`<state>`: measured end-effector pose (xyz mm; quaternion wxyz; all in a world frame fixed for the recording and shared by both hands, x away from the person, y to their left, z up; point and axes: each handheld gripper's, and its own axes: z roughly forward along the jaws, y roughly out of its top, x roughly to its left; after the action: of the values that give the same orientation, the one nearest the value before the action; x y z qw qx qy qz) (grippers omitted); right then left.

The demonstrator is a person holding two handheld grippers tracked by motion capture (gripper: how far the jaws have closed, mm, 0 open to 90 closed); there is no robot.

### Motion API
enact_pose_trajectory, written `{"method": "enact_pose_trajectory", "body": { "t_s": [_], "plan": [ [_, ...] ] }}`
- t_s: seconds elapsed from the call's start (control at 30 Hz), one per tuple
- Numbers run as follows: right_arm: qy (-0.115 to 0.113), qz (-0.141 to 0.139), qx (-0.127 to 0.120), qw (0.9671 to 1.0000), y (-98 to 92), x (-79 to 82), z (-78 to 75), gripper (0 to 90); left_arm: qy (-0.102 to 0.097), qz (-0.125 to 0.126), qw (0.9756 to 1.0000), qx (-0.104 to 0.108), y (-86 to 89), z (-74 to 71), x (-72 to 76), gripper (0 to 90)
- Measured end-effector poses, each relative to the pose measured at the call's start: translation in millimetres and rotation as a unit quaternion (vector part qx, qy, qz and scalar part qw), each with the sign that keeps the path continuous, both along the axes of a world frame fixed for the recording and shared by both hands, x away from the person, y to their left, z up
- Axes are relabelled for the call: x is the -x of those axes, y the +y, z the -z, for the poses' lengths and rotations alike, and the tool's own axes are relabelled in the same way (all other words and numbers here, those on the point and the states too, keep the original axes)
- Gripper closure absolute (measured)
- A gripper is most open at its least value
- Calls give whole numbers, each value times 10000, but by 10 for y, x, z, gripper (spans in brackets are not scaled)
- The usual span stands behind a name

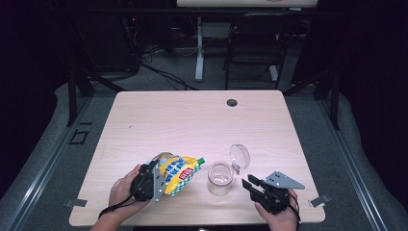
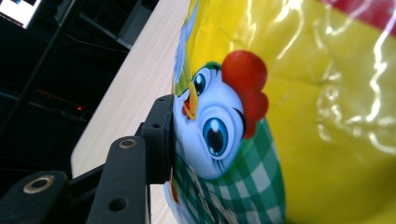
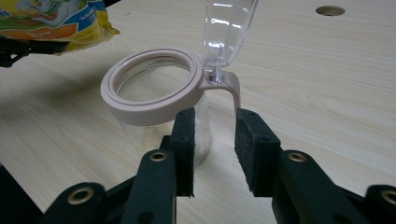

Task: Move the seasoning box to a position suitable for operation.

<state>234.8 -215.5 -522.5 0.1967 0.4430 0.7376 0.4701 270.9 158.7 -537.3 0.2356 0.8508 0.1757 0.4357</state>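
Note:
A yellow snack bag (image 1: 179, 172) with a cartoon chick and green check print is held sideways near the table's front left. My left gripper (image 1: 160, 179) is shut on its left end. In the left gripper view one black pad (image 2: 161, 135) presses into the bag (image 2: 289, 121), which hides the other jaw. A clear jar (image 1: 220, 179) with a pale pink rim stands to the right of the bag, its clear flip lid (image 1: 239, 156) raised. My right gripper (image 1: 251, 185) is open just right of the jar. Its jaws (image 3: 215, 135) stand apart in front of the jar (image 3: 154, 88), under the lid's hinge tab (image 3: 229, 86).
The light wood table (image 1: 192, 120) has a round cable hole (image 1: 232, 102) at the back right. Beyond the far edge are a black chair (image 1: 255, 43), a white desk leg (image 1: 198, 53) and cables on the floor.

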Motion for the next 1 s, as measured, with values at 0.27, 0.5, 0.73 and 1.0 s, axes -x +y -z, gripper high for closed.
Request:
{"method": "enact_pose_trajectory", "body": {
  "t_s": [0.27,0.5,0.73,1.0],
  "plan": [
    [-16,3,-9,10000,-5,3,-5,685,-389,41,9985,-393,-22,-6,-1,545],
    [-44,15,-24,10000,-17,11,-15,684,-515,111,9971,-550,-55,7,1,545],
    [-50,17,-35,10000,-19,5,-13,685,-609,138,9945,-840,-81,-11,7,545],
    [-60,28,-53,10000,-28,9,-17,685,-751,263,9916,-1019,-152,-45,32,545]
  ]
}}
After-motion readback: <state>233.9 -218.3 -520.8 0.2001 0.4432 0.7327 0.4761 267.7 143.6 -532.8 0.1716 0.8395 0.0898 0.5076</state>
